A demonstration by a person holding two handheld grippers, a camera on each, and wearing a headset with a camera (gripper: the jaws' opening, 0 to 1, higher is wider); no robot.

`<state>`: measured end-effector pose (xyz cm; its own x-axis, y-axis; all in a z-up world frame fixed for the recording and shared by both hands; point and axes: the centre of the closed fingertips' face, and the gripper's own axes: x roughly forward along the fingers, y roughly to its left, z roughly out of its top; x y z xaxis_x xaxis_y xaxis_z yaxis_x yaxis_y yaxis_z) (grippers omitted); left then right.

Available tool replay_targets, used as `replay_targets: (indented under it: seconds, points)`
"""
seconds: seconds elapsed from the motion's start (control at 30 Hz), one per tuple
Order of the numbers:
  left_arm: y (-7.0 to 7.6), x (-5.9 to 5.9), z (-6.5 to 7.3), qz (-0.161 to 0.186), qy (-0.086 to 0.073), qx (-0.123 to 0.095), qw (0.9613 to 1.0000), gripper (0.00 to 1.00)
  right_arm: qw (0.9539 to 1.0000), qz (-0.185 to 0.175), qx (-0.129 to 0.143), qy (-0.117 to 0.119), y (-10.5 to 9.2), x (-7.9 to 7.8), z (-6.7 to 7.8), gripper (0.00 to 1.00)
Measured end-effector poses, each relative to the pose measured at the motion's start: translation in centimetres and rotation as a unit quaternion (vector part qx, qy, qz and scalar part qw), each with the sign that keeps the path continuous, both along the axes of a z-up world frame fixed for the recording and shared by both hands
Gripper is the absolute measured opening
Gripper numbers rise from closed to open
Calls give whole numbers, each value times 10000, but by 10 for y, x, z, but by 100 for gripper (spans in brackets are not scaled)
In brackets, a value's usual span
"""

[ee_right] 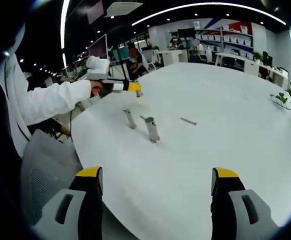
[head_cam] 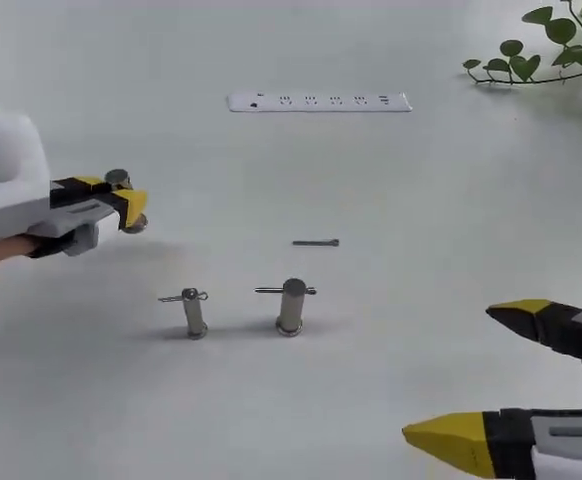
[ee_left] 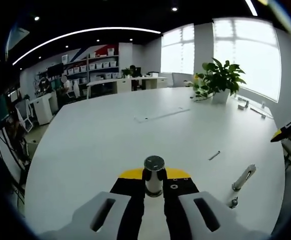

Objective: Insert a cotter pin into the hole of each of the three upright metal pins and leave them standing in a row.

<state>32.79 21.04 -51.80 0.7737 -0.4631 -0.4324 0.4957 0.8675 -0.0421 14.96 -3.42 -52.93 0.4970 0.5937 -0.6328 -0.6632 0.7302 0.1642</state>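
Main risk: third metal pin (ee_left: 154, 177) toppling at set-down if released tilted; narrow base, little forgiveness. Second risk: clipping the left standing pin (head_cam: 194, 315) or right standing pin (head_cam: 291, 307) on the way in, each with a fitted cotter pin (head_cam: 183, 296) sticking out sideways and easy to snag. Also possible: hole turned the wrong way once placed, making the loose cotter pin (head_cam: 316, 243) awkward to thread. Left gripper (head_cam: 131, 207) fingers clamped on the third metal pin around mid-shaft, head poking up above the fingertips, apparently off the bench (head_cam: 391, 170), well left of the row and a little behind it. Right gripper (ee_right: 157, 173) fingers spread wide, grasping nothing, at front right, well apart from the loose cotter pin lying flat just beyond the right standing pin.
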Motion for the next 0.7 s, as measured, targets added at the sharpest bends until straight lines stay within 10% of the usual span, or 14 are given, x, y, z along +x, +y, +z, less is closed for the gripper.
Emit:
replay_targets:
  seconds: [0.47, 0.7]
  points:
    - [3, -68, 25, -25, -35, -81, 10000, 10, 9996, 53, 201, -204, 10, -8, 6, 86]
    - [-18, -101, 21, -193, 50, -107, 9997, 10, 9993, 69, 285, -214, 10, -17, 6, 86]
